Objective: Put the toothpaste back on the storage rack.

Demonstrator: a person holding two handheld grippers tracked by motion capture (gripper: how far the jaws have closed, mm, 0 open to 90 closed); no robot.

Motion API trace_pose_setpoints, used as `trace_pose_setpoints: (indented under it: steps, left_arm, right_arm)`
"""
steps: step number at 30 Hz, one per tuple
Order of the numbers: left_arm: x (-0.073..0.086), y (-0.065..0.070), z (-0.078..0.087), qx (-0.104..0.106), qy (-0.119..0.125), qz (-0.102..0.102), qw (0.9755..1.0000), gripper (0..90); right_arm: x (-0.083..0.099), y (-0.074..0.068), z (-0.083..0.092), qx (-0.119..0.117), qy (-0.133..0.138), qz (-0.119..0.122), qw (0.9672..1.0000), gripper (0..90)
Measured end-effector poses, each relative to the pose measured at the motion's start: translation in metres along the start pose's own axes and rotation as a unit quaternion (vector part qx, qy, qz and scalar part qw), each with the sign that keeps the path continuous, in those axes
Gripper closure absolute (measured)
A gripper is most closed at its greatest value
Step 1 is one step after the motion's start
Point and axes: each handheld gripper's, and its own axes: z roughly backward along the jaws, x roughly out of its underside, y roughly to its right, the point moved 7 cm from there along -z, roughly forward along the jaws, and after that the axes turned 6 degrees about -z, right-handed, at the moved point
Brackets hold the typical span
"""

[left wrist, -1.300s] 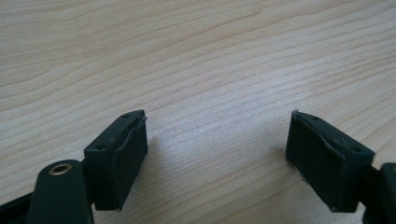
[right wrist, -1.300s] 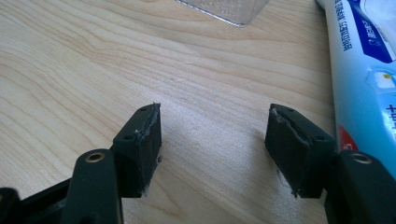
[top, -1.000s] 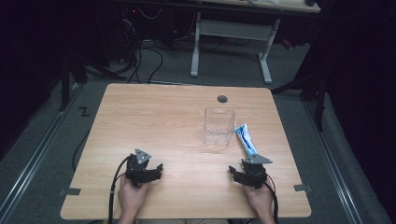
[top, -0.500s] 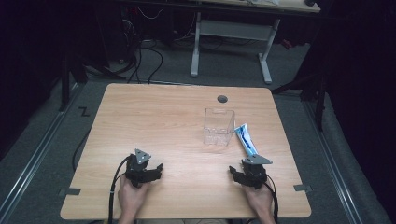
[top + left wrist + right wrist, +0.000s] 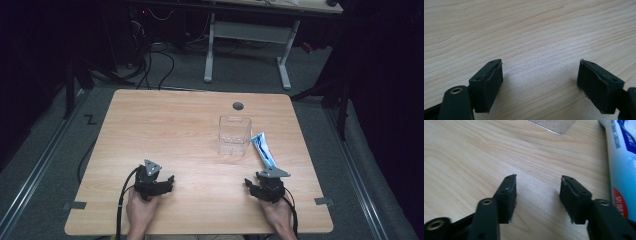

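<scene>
A wooden table (image 5: 165, 130) with a small dark hole (image 5: 238, 106), perhaps a grommet

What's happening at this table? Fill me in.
A person sits at a wooden table with a hand-held gripper in each hand, both resting near the front edge. The left hand-held gripper is open over bare wood. The right hand-held gripper has just been closing partway, with nothing between its jaws. A tube lies just ahead of it, beside a clear box. Neither is touched.
</scene>
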Motion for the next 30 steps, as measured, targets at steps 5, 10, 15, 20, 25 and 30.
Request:
trace_pose_setpoints:
  steps: [5, 10, 15, 20, 25, 30]
  left_arm:
    - [0.0, 0.0, 0.0, 0.0, 0.0, 0.0, 1.0, 21.1]
    - [0.0, 0.0, 0.0, 0.001, 0.0, -0.001, 1.0, 20.8]
    - [0.0, 0.0, 0.0, 0.001, 0.0, 0.0, 1.0, 20.8]
    - [0.0, 0.0, 0.0, 0.001, 0.0, -0.001, 1.0, 20.7]
    - [0.0, 0.0, 0.0, 0.001, 0.0, -0.001, 1.0, 20.7]
    - [0.0, 0.0, 0.0, 0.001, 0.0, -0.001, 1.0, 20.7]
  right_arm:
    - [-0.002, -0.004, 0.005, -0.011, 0.004, -0.001, 0.9999, 51.2]
    - [-0.002, 0.0, 0.013, -0.016, 0.009, -0.005, 0.9998, 50.2]
    - [0.001, 0.003, 0.021, -0.018, 0.017, -0.006, 0.9997, 49.1]
    - [-0.001, 0.007, 0.029, -0.016, 0.025, -0.005, 0.9995, 48.3]
    - [-0.001, 0.009, 0.032, -0.017, 0.029, -0.011, 0.9994, 45.7]
    - [-0.004, 0.014, 0.039, -0.023, 0.042, -0.029, 0.9984, 41.8]
